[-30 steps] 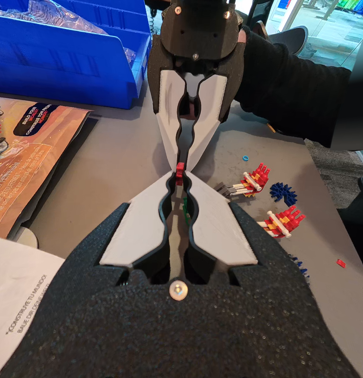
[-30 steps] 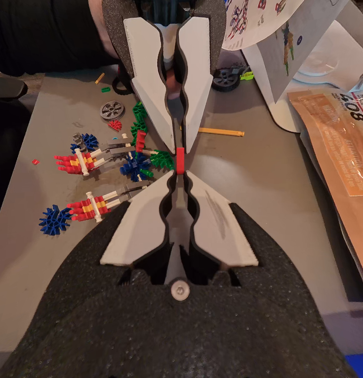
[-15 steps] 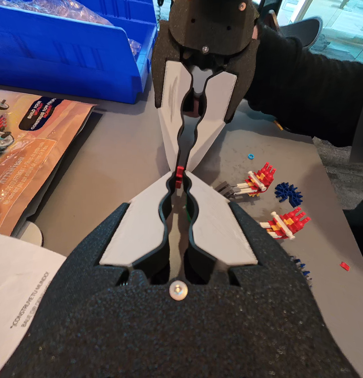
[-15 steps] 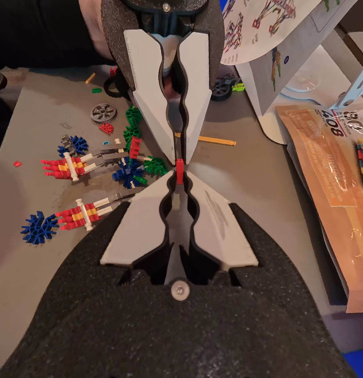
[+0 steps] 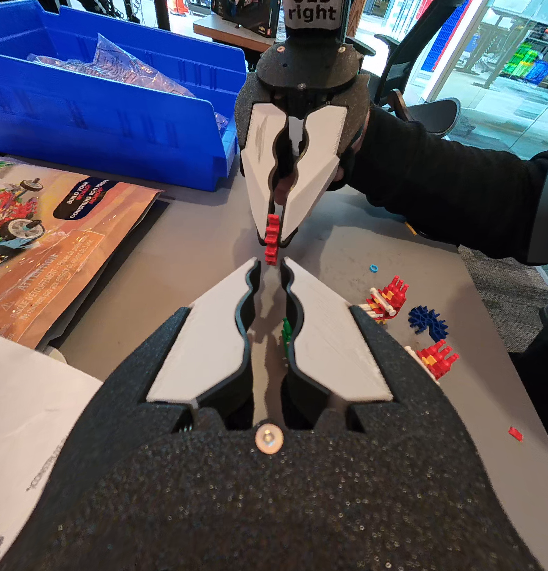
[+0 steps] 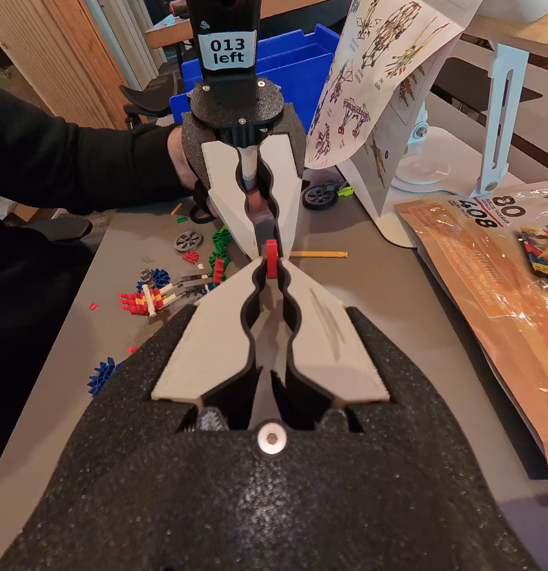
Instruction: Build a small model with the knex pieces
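Observation:
A small red toothed connector piece point(image 5: 271, 238) hangs between the fingertips of my right gripper point(image 5: 274, 241), which points at me in the left wrist view and is shut on it. My left gripper point(image 5: 270, 262) is open by a narrow gap, its tips just below and either side of the piece's lower end. In the right wrist view the red piece point(image 6: 271, 259) sits in my right gripper point(image 6: 270, 262), and the left gripper point(image 6: 270, 251) faces it tip to tip. Both are held above the grey table point(image 5: 174, 278).
A blue bin point(image 5: 112, 123) and an orange bag point(image 5: 50, 247) lie on one side. Red, yellow and white assemblies point(image 5: 387, 296), a blue connector point(image 5: 427, 321), green connectors point(image 6: 220, 244), a grey wheel point(image 6: 188, 241) and a yellow rod point(image 6: 319, 254) lie about. An instruction sheet point(image 6: 374, 77) hangs from a white stand point(image 6: 421, 167). Left and right tips are no more than a few centimetres apart.
Both grippers gripped the red piece tip to tip before. My left gripper has opened and let go; the right gripper keeps the piece and has lifted a little.

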Demonstrator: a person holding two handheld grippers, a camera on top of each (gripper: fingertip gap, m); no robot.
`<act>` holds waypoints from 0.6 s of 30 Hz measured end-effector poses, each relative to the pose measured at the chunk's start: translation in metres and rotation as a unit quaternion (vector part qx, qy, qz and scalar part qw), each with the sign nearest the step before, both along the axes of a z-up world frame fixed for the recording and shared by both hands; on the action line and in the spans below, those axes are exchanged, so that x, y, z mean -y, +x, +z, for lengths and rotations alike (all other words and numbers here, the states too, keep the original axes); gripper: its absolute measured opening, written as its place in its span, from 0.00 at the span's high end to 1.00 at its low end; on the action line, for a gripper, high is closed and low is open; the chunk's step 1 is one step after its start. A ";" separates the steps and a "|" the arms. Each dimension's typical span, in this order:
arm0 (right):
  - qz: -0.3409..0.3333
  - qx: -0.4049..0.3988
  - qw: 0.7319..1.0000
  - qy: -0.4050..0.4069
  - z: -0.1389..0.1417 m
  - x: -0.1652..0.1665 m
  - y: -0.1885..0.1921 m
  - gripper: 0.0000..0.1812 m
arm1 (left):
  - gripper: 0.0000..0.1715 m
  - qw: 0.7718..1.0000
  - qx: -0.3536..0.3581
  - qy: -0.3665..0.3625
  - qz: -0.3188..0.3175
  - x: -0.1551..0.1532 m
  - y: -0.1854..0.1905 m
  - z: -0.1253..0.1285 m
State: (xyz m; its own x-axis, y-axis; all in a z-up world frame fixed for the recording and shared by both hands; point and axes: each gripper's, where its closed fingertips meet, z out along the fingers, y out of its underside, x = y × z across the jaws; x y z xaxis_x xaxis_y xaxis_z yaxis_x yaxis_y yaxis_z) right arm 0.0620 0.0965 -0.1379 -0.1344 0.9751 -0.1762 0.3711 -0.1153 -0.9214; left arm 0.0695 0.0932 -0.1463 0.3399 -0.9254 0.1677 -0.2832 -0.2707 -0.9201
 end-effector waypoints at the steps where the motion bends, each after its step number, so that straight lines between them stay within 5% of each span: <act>1: 0.000 -0.001 1.000 -0.002 0.001 0.000 0.000 0.97 | 0.95 1.000 0.002 0.001 -0.001 0.001 0.001 0.000; 6: 0.001 0.008 1.000 0.006 -0.001 0.000 0.002 0.97 | 0.93 1.000 -0.010 -0.001 -0.011 0.005 0.001 -0.001; 13: 0.037 0.048 0.998 0.013 -0.015 0.015 0.006 0.97 | 0.70 0.995 -0.017 -0.062 -0.079 0.036 -0.003 0.002; 18: 0.063 0.070 0.995 0.013 -0.023 0.026 0.007 0.97 | 0.63 0.992 -0.047 -0.060 -0.104 0.054 -0.006 -0.005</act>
